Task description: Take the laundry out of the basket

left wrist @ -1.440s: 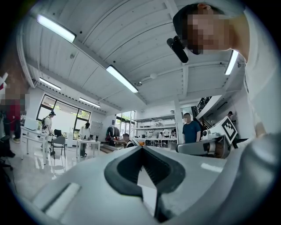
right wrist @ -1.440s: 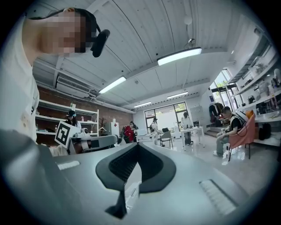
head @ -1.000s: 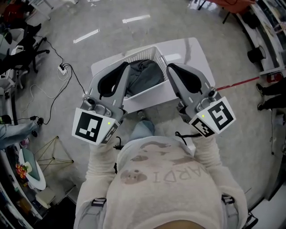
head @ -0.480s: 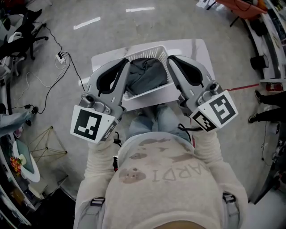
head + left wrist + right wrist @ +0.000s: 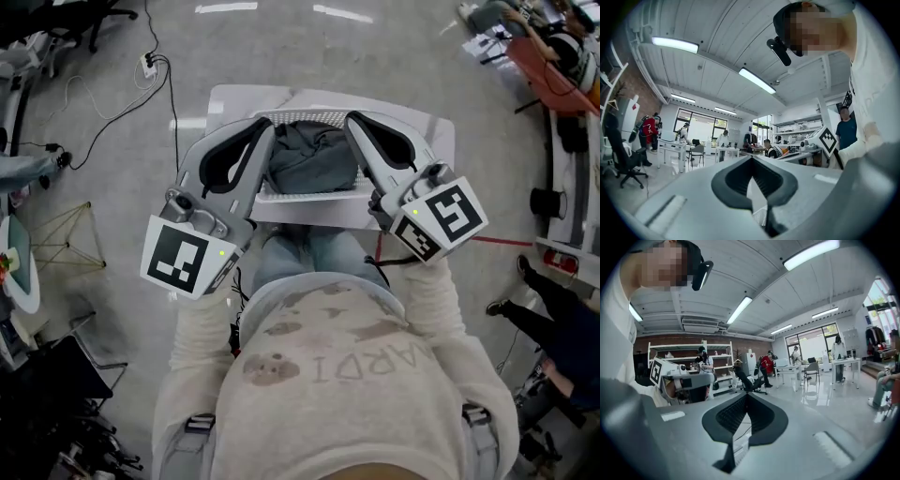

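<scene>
Laundry fills the basket, flanked equally by left gripper and right gripper above its rim (fingers closed, empty).

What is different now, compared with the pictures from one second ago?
The person has stepped closer and now faces the table squarely. The left claw and right claw came along, on either side of the basket. Nothing was taken or let go. Both claws stay shut and empty, and the laundry stays in the basket.
</scene>
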`<state>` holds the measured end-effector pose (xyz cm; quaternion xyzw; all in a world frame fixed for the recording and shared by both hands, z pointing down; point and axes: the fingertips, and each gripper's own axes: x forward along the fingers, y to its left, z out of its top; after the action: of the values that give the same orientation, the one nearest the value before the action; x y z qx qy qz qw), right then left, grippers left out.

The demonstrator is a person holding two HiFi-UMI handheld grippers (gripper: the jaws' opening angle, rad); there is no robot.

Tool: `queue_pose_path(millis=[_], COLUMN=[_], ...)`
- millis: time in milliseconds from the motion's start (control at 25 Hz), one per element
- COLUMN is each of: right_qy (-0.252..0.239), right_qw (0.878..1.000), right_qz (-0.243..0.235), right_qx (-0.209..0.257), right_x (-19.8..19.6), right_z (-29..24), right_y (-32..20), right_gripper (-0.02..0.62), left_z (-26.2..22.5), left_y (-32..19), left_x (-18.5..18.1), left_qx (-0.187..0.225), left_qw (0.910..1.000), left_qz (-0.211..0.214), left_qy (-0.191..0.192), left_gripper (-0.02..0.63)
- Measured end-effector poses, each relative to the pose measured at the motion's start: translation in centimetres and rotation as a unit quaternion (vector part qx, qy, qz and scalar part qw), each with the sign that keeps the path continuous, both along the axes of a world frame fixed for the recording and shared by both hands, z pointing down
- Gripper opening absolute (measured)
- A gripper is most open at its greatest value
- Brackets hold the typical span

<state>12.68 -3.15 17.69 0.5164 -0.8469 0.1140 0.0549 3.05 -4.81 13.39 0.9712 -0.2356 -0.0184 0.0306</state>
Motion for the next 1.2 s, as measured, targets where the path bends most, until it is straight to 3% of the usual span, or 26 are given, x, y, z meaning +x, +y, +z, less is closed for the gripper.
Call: queue_pose_path(millis=[320, 680, 960, 1200], right_qy=[0.040, 0.131, 0.218, 0.280], right_qw=[0.990, 0.960, 0.909, 0.863], right_qz=[-0.083, -0.183, -0.267, -0.311], right_qx=[-0.104, -0.168, -0.235, -0.283], right_x=[0.2, -0.7, -3.3, -4.5], right_z=[10.1, 20.6, 30.2, 37.1], right_y=[-3.3, -4.4, -2.8, -1.4], right_gripper=[0.043, 0.142, 0.281, 0.355], left_z=[2.7, 5.6, 9.6, 13.1], left_y=[-1.6, -2.2, -3.1, -5.0], left_x=[0.2, 0.1, -1.1, -1.4], left_qx=[-0.006, -0.028, -0.053, -0.058], left_qw=[0.9973, 0.9939, 0.9934, 0.9952], left_qz=[-0.068, -0.101, -0.094, -0.065], left_qy=[-0.028, -0.036, -0.038, -0.045], left_gripper=[0.000, 0.000, 0.000, 0.000])
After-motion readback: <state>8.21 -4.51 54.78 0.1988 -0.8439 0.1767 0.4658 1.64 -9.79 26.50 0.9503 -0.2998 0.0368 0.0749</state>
